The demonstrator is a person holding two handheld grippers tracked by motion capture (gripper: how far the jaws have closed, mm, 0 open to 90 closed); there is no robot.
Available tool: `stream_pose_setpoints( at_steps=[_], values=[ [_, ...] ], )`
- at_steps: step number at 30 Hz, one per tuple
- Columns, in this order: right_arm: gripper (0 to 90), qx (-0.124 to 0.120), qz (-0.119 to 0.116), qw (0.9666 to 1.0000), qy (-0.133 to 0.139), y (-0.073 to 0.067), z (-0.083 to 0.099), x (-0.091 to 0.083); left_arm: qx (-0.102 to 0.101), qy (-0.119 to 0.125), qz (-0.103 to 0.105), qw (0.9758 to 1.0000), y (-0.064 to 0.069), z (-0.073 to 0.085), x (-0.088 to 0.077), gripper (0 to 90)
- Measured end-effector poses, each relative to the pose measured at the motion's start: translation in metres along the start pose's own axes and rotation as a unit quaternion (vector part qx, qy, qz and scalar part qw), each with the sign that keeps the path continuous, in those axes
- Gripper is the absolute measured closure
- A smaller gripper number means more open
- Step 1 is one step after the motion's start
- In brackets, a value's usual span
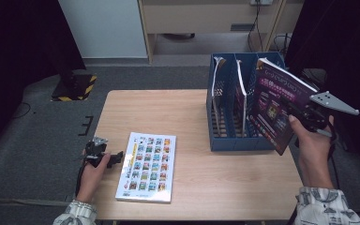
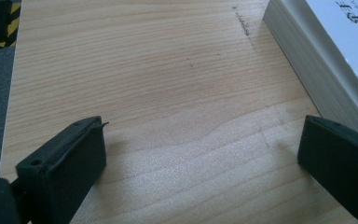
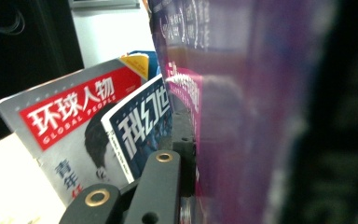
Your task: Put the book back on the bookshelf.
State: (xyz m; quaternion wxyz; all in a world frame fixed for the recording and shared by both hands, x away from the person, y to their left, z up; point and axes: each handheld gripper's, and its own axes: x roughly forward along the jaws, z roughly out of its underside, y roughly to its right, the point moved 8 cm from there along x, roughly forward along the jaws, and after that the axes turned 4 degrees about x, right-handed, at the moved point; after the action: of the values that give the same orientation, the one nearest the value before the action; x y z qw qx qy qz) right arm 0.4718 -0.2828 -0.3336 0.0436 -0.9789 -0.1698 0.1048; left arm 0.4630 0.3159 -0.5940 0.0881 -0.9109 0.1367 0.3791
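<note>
High view: my right hand-held gripper is clenched on a purple magazine, held tilted above the rightmost compartment of the blue file rack, its lower corner near the rack's right front edge. I judge the magazine is on its way in but not yet seated; whether it touches the rack wall I cannot tell.

The rack already carries two magazines upright, one in the left compartment and one in the middle compartment. The right gripper view confirms them: a red-and-white magazine and a dark blue one standing side by side, with the purple cover close against my jaws, pinched between them.

My left hand-held gripper rests low on the surface, jaws released and wide apart with nothing between them. It lies just beside the left edge of a white book lying flat, cover up; the left gripper view shows that book's page edge near one jaw, not touching.

Assessment: two items filed, the third in hand over its slot, the white book untouched and left to be filed. Remaining work is lowering the purple magazine, letting go, then dealing with the book.
</note>
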Motion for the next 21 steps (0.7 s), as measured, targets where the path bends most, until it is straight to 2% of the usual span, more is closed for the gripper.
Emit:
stream_pose_setpoints(
  at_steps=[4,11,17,21],
  values=[
    [84.0,0.011,0.018,0.9998,0.004,0.001,-0.001,0.011,0.0,0.0,0.0,1.0,0.0,0.0,0.0,0.5],
    [84.0,0.018,0.023,0.9996,0.008,-0.001,-0.003,0.027,0.0,0.0,0.0,1.0,0.0,0.0,0.0,0.4],
    [83.9,0.015,0.043,0.999,0.007,-0.001,-0.001,0.049,0.002,0.0,0.002,1.0,0.001,-0.001,0.001,0.0],
    [84.0,0.029,0.042,0.9987,0.008,-0.002,0.001,0.06,0.003,-0.001,0.003,1.0,0.001,-0.001,0.001,0.0]
  ],
)
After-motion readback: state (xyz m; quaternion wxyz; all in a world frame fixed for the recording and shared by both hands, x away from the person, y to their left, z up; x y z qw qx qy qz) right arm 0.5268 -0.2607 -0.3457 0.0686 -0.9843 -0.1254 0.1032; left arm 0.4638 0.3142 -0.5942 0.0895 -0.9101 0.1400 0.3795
